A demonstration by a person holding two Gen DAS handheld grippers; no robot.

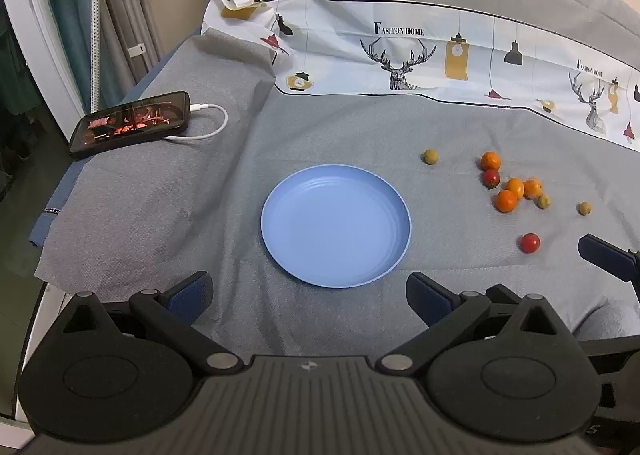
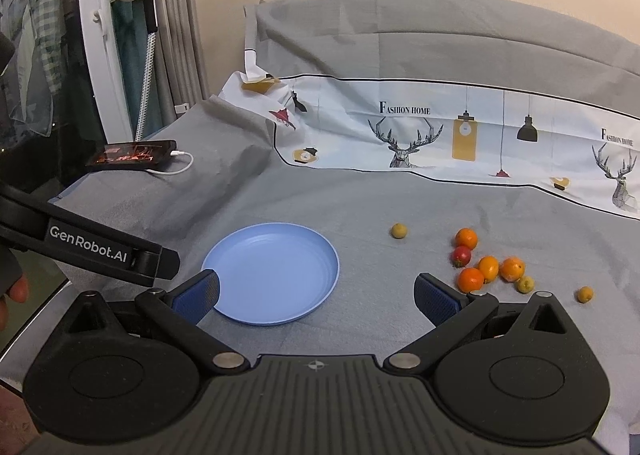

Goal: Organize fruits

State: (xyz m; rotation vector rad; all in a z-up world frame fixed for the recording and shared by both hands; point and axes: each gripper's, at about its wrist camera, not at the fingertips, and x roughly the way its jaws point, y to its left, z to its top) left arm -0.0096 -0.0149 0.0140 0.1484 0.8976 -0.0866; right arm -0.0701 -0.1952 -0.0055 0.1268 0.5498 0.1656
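Gaping wide, both empty tongs: left tongs (image 1: 310,297), right tongs (image 2: 316,295).

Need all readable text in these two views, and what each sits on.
"FASHION HOME": printed cloth, above the deer head.
"FASHION HOME" again, smaller, at that cloth's right end.
"GenRobot.AI": arm of the left tongs.
Phone screen: only reddish reflections, unreadable.
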